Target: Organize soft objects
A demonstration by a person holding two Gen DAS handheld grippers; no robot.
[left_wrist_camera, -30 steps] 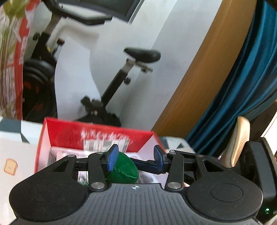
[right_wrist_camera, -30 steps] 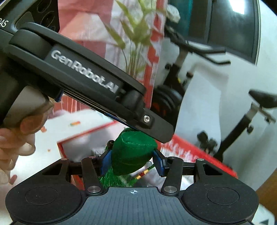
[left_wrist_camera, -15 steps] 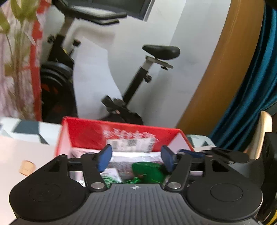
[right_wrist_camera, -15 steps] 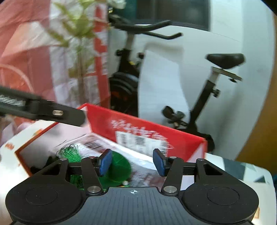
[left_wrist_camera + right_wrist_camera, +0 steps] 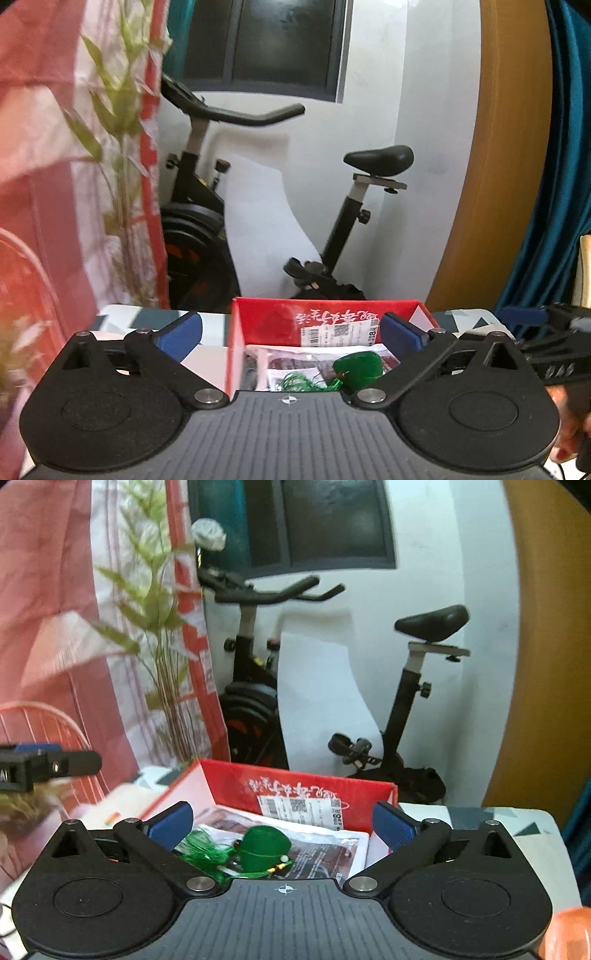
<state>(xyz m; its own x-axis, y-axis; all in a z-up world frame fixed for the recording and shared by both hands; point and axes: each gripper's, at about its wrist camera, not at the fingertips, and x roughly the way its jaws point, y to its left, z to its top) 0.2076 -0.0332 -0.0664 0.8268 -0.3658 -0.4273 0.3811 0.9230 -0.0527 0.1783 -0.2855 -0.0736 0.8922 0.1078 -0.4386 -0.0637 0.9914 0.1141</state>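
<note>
An exercise bike (image 5: 280, 206) stands by the white wall behind the surface (image 5: 491, 821). The left claw (image 5: 291, 334) is opening wide, holding nothing. The green plush toy (image 5: 264, 849) lies in the red box (image 5: 295, 786), below both claws. The right claw (image 5: 282, 821) is opening wide too, holding nothing.

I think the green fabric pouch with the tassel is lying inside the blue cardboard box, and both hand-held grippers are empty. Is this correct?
Not quite: the box is red, not blue. The right wrist view shows the green fabric pouch with the tassel lying inside the red cardboard box. The rest holds: the jaws of the left hand-held gripper and the right hand-held gripper are opening, with nothing between them.
</note>
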